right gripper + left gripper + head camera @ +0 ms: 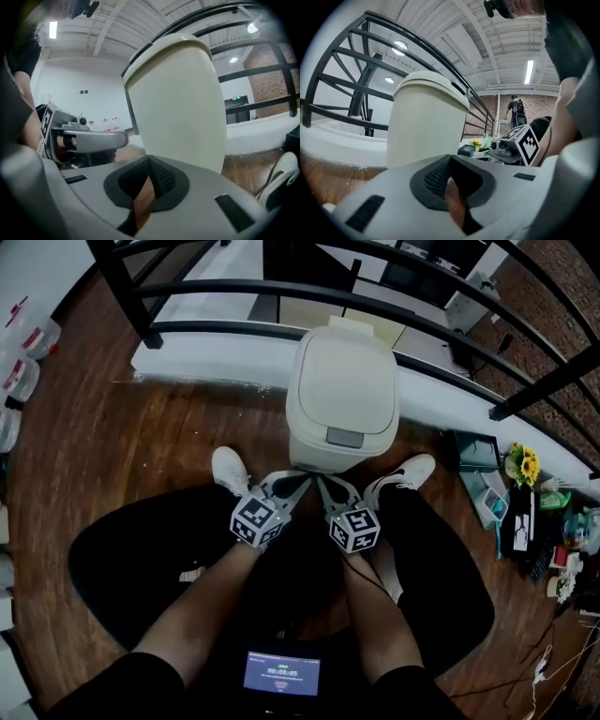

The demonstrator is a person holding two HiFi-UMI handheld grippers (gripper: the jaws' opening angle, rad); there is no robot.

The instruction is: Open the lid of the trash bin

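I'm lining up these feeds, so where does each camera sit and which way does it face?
Head view: on the person's head, facing steeply down at the trash bin; shows forearms, legs, shoes, left gripper, right gripper.
Left gripper view: near the floor, looking up at the trash bin; own shut jaws, right gripper's cube at right.
Right gripper view: low, looking up at the trash bin; own shut jaws, left gripper at left.
Shared: all three show the trash bin.
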